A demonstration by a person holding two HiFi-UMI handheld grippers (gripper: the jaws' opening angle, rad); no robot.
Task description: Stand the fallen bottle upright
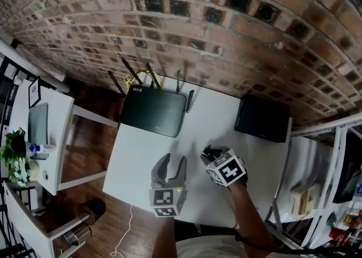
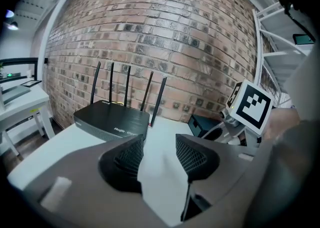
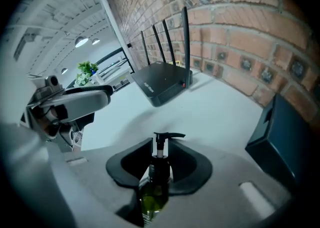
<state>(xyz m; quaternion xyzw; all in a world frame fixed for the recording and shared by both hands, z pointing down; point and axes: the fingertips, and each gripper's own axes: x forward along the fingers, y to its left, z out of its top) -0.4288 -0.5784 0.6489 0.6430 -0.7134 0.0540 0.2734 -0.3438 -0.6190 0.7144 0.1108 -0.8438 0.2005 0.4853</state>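
A small dark pump bottle (image 3: 156,184) holding greenish liquid sits between the jaws of my right gripper (image 3: 159,161), which is shut on its neck and shoulder. Its black pump head (image 3: 167,136) pokes out past the fingertips and points along the jaws. In the head view the right gripper (image 1: 212,155) hangs steeply downward over the white table (image 1: 136,155), right of centre, and hides the bottle. My left gripper (image 1: 171,164) is just to its left, open with nothing between its fingers (image 2: 131,156). The right gripper's marker cube (image 2: 252,104) shows in the left gripper view.
A black router (image 1: 154,111) with several antennas lies at the table's back, against the brick wall. A black box (image 1: 263,118) stands at the back right corner. A side table with a plant (image 1: 14,158) is on the left, and white shelving (image 1: 334,183) on the right.
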